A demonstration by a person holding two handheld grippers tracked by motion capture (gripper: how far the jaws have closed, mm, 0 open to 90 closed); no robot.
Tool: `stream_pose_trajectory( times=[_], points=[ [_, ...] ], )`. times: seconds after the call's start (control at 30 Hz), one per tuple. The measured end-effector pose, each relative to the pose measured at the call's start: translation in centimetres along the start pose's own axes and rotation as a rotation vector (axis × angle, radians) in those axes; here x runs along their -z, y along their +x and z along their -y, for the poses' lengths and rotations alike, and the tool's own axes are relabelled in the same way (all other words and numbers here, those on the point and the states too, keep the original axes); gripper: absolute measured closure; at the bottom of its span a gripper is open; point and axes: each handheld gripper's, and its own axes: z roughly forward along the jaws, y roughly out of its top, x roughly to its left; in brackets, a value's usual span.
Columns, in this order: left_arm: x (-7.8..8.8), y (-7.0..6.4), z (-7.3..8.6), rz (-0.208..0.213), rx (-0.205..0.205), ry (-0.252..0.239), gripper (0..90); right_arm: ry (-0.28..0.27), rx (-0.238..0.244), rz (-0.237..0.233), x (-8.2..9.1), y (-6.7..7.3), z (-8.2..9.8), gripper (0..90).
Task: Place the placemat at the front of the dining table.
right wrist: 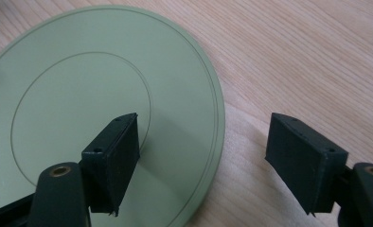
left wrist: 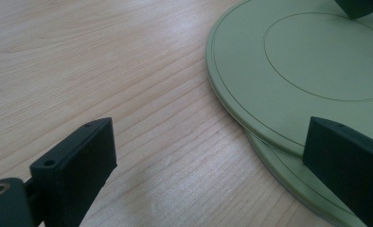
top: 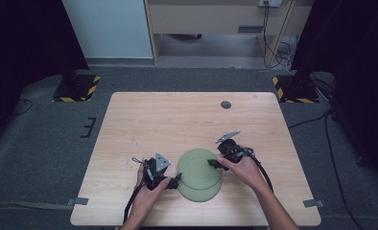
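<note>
Two green plates are sitting stacked on the wooden table (top: 144, 120), and both grippers are closing in on them from opposite sides. The upper plate (top: 200, 167) is lying offset on the lower plate (top: 204, 192), so a crescent of the lower one is peeking out toward the person.

The right gripper (right wrist: 203, 156) is straddling the near edge of the upper plate (right wrist: 104, 109): one jaw is hovering over the plate's face, the other is hanging out over bare wood, and the rim is running between them. The jaws are standing apart and are not pressing on anything.

The left gripper (left wrist: 208, 165) is waiting just beside the stack, jaws spread wide and empty, with one jaw over the table and the other hanging in front of the overlapping rims. From there the upper plate (left wrist: 307, 61) is lying ahead and to one side, with the lower plate (left wrist: 288, 179) showing beneath its edge.

Handling, as a guess: these are looking stiff, thin and smooth, probably light plastic, so slippery rather than fragile. The raised rim is looking like the only real purchase, pinched top and bottom, and the overhang where the upper plate is jutting past the lower is looking like the easiest spot to get a jaw underneath.

Count: two plates, two grippers, one table.
</note>
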Motion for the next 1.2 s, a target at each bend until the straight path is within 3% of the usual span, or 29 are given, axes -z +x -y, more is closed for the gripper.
stream_pose_trajectory(
  times=[0.13,0.23,0.5,0.87,0.97,1.2],
  points=[
    [-0.2,-0.2,-0.1,0.006,-0.007,0.006,3.0,-0.005,-0.026,-0.024,-0.3,-0.1,-0.2,26.7],
    [-0.2,-0.1,-0.1,0.008,-0.003,0.006,2.7,0.01,0.001,-0.013,-0.3,0.0,-0.6,25.8],
    [-0.2,-0.2,-0.1,0.007,-0.006,0.006,3.1,0.02,0.013,-0.011,-0.7,0.2,-1.3,26.0],
    [-0.3,-0.5,-0.2,0.013,-0.005,0.003,3.2,0.013,-0.048,-0.077,-1.2,-0.8,-1.3,27.5],
    [-0.4,-0.5,-0.2,0.02,-0.005,0.005,3.3,0.012,-0.054,-0.107,-1.5,-0.7,-1.3,27.8],
    [-0.5,-0.6,-0.2,0.02,-0.004,0.006,3.1,0.001,-0.058,-0.13,-1.7,-0.9,-1.2,28.5]
  ],
)
